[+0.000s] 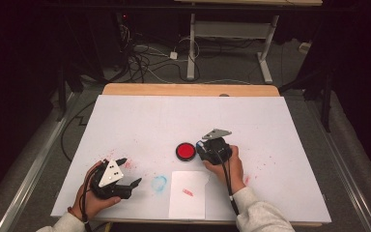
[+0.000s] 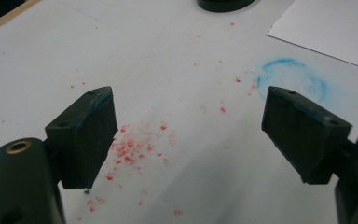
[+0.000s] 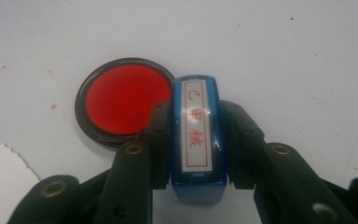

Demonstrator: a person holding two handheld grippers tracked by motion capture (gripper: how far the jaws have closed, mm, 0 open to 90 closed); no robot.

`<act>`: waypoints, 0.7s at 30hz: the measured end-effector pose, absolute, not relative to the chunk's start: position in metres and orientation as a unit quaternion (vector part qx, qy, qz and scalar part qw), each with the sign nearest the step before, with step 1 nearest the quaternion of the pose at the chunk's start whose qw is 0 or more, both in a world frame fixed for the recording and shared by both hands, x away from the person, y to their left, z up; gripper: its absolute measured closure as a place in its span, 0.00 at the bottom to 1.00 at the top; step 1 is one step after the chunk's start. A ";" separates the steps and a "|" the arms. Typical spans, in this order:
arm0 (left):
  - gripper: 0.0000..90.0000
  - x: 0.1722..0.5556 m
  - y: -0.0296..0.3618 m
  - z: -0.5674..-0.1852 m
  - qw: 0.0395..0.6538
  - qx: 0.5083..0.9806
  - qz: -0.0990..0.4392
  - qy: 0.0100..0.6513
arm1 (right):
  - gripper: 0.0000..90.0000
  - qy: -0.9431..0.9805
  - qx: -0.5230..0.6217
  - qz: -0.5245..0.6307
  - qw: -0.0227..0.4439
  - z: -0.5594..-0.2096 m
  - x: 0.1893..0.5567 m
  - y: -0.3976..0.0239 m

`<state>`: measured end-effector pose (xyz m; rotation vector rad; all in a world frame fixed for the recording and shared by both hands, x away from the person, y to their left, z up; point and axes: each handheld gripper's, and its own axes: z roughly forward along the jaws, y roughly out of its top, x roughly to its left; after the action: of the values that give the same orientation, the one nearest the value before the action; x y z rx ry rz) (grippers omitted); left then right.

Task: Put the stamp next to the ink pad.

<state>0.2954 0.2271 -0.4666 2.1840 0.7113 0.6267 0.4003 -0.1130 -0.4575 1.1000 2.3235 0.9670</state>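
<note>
Blue stamp (image 3: 198, 140) clamped by its flat sides in right tongs (image 3: 198, 149), just beside red ink pad (image 1: 185, 151) mid-counter. Likely light, rigid, smooth plastic: slippery, so grip at mid-body. Left tongs (image 2: 189, 135) wide, empty, near front-left corner.

From above the near edge we look forward and down on the whole white surface (image 1: 183, 116), with floor beyond. Riding the left gripper (image 2: 191, 135), we sit low and close, looking along it across the stained surface; the paper sheet (image 2: 335, 32) lies ahead to its right, the ink pad (image 2: 223, 4) straight ahead, both shared with the high view. On the right gripper (image 3: 193, 140) we look steeply down at very close range, the same ink pad just ahead, the sheet's corner at lower left.
</note>
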 end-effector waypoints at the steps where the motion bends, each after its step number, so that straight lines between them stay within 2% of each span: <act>1: 0.20 0.295 0.227 -0.467 0.371 0.852 0.245 0.277 | 0.73 0.830 0.393 0.345 0.195 -0.458 0.401 -0.113; 13: 0.20 0.295 0.227 -0.466 0.372 0.852 0.245 0.277 | 0.63 0.826 0.397 0.351 0.193 -0.457 0.400 -0.115; 21: 0.20 0.295 0.227 -0.466 0.371 0.852 0.245 0.277 | 0.50 0.820 0.387 0.365 0.213 -0.448 0.398 -0.117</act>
<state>0.2954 0.2266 -0.4662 2.1842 0.7117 0.6289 0.3978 -0.1166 -0.4479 1.0735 2.2753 1.0121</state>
